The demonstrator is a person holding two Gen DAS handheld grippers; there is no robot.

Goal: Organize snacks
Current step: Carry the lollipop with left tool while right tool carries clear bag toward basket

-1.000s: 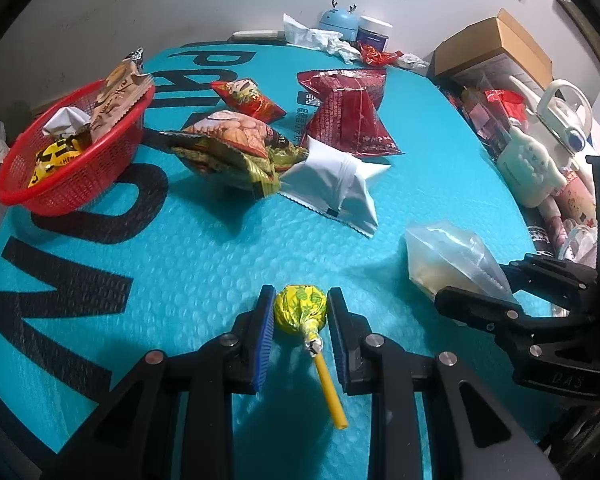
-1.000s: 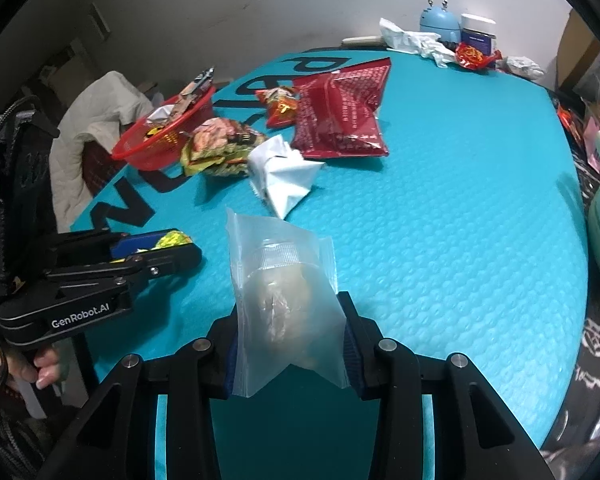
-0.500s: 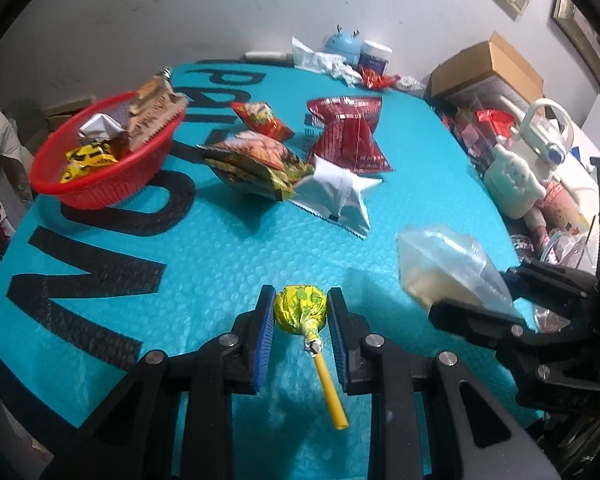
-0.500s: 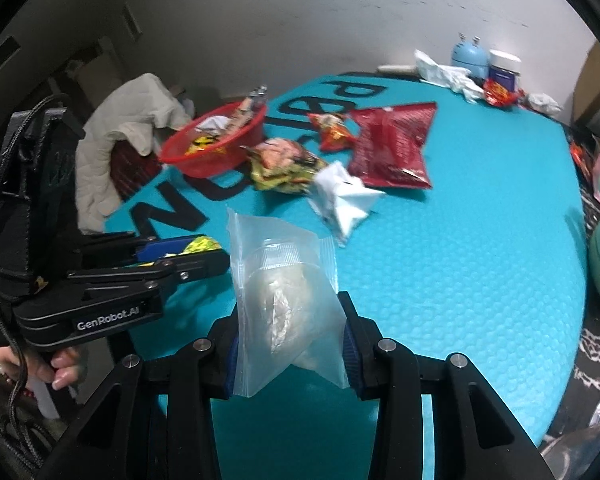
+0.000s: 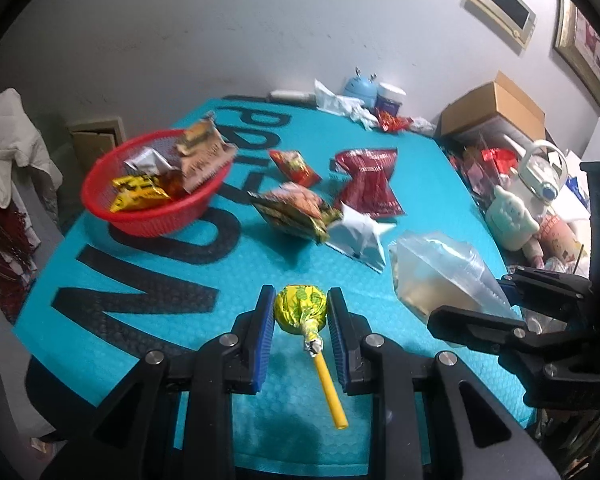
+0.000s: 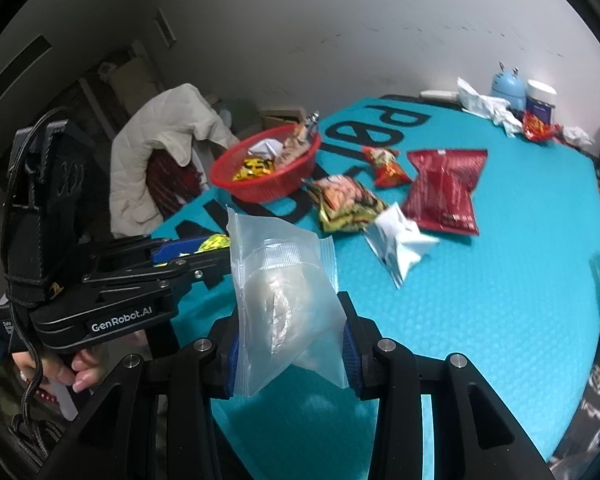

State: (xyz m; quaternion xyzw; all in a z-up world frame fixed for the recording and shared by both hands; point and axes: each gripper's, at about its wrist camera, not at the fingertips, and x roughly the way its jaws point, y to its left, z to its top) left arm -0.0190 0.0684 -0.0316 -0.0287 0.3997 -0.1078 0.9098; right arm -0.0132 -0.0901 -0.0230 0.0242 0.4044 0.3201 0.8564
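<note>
My left gripper (image 5: 300, 312) is shut on a yellow-green wrapped lollipop (image 5: 300, 309), its yellow stick (image 5: 330, 386) pointing back toward the camera. My right gripper (image 6: 290, 332) is shut on a clear plastic bag (image 6: 284, 292) with a pale snack inside; the same bag (image 5: 440, 270) shows at the right of the left wrist view. Both are held above the near end of the teal table. A red basket (image 5: 148, 216) with several snack packets stands at the far left. Loose on the table lie a multicoloured packet (image 5: 296, 210), a white packet (image 5: 358, 236), a dark red bag (image 5: 370, 182) and a small red packet (image 5: 294, 166).
The teal mat (image 5: 180, 264) with big black letters covers the table. At its far end stand a blue gadget (image 5: 358, 86), a jar (image 5: 390, 96) and crumpled wrappers. A cardboard box (image 5: 496, 106) and clutter line the right side. A chair with a white jacket (image 6: 160, 152) is left of the table.
Both grippers have risen and drawn back from the table with their loads, so the basket and packets look smaller and farther. Both grips are unchanged.
</note>
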